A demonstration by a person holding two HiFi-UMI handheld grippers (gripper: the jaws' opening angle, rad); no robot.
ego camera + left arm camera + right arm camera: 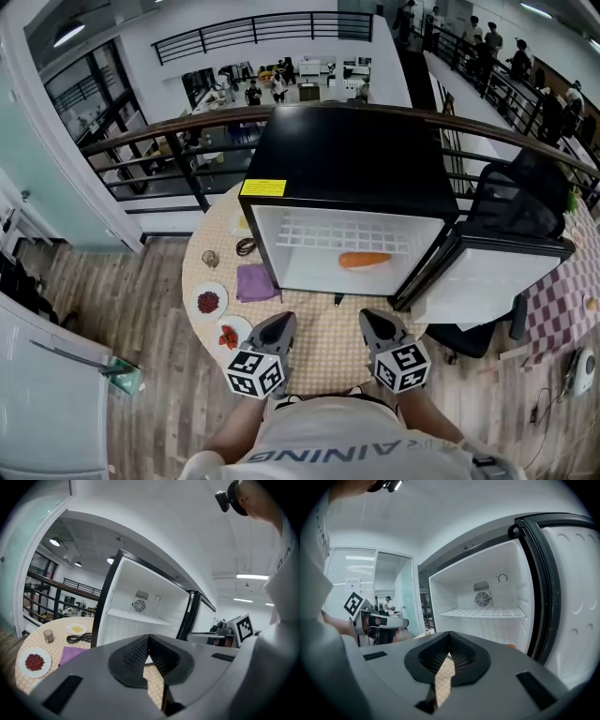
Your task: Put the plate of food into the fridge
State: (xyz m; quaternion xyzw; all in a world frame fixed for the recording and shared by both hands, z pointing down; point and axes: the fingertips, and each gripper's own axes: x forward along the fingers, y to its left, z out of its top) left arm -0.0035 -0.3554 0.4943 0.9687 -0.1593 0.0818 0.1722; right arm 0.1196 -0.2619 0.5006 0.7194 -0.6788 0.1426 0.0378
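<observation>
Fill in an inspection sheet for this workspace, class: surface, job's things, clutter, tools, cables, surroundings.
Surface: round table under a checked cloth.
Job's things: fridge with its door open and an orange food item inside, below the shelf. The plate of dark red food, plate of red pieces and small plate of yellow food are all on the table, outside the fridge.
Clutter: purple cloth, glass.
Tools: left tool and right tool shut and empty, in front of the fridge.
Cables: black coiled cable beside the fridge.
Surroundings: railing, wooden floor.
</observation>
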